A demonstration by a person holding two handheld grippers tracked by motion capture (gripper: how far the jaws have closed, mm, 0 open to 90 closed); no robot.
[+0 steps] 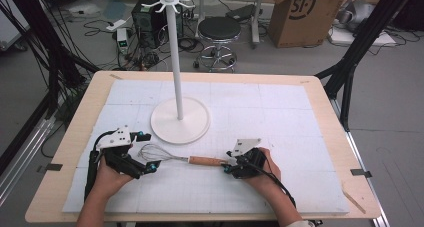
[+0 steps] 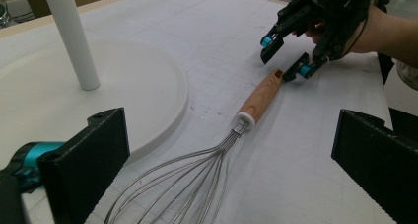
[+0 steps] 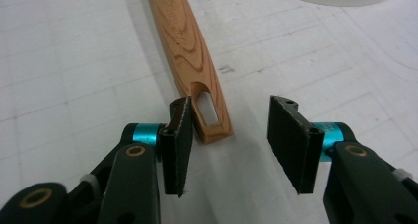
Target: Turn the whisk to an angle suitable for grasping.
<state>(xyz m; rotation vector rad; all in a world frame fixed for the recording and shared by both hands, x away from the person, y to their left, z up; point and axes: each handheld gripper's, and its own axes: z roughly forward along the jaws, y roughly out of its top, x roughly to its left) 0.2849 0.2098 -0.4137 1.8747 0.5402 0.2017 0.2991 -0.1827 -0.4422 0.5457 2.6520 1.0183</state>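
Behind table (image 1: 320,94), cardboard box (image 1: 305,14) reads "SF".

Both forearms enter from the bottom edge of the high view. The left gripper (image 1: 146,152) sits lower left of centre — jaws spread wide. The right gripper (image 1: 229,163) sits lower right of centre, pointing toward the frame's left — jaws parted too.

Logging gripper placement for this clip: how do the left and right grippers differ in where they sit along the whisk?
The left gripper sits at the whisk's wire end, its jaws spread wide on either side of the wires. The right gripper sits at the wooden handle's tip, its jaws closer together, one beside the handle's slot. Both are open, low over the mat.
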